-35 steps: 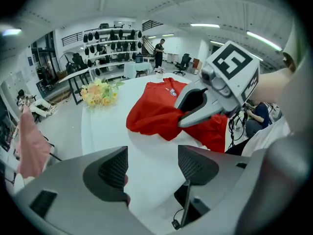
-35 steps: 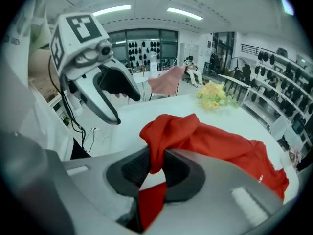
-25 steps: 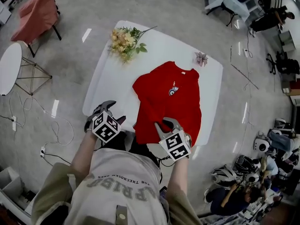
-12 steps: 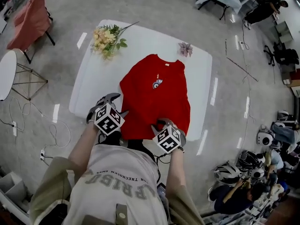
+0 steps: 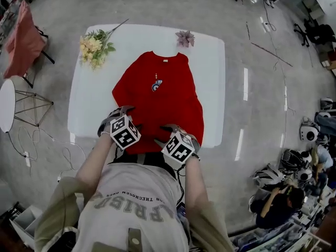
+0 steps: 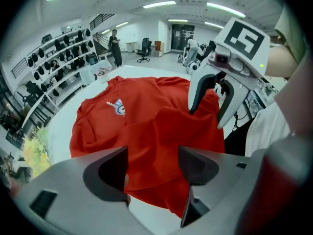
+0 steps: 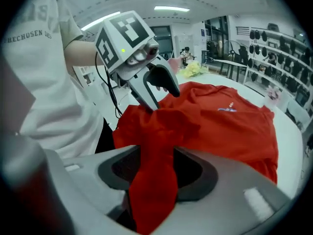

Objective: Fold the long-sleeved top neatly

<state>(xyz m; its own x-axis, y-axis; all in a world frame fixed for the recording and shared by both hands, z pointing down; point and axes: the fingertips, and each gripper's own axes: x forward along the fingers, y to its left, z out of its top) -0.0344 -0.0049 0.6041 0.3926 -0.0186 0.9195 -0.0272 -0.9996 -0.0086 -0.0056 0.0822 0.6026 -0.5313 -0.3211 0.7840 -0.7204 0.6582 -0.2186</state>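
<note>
The red long-sleeved top (image 5: 157, 96) lies on the white table (image 5: 226, 88), collar away from me, sleeves folded in. My left gripper (image 5: 116, 115) hovers over the near left part of the hem, open with nothing between its jaws; red cloth (image 6: 146, 131) lies below them. My right gripper (image 5: 164, 133) is at the near hem, right of it. Its jaws have just been opening. A bunched strip of the red top (image 7: 151, 180) still runs between them without being pinched. In the left gripper view the right gripper (image 6: 211, 104) stands over a raised ridge of cloth.
A bunch of pale flowers (image 5: 93, 45) lies at the table's far left corner, and a pink flower (image 5: 185, 37) behind the collar. A chair draped in pink (image 5: 21, 38) and a small round table (image 5: 8, 106) stand at the left. A seated person (image 5: 278, 203) is at the lower right.
My left gripper has moved right, from beside the table's edge onto the hem's left part. My right gripper has sunk toward the near hem and its jaws have spread.
</note>
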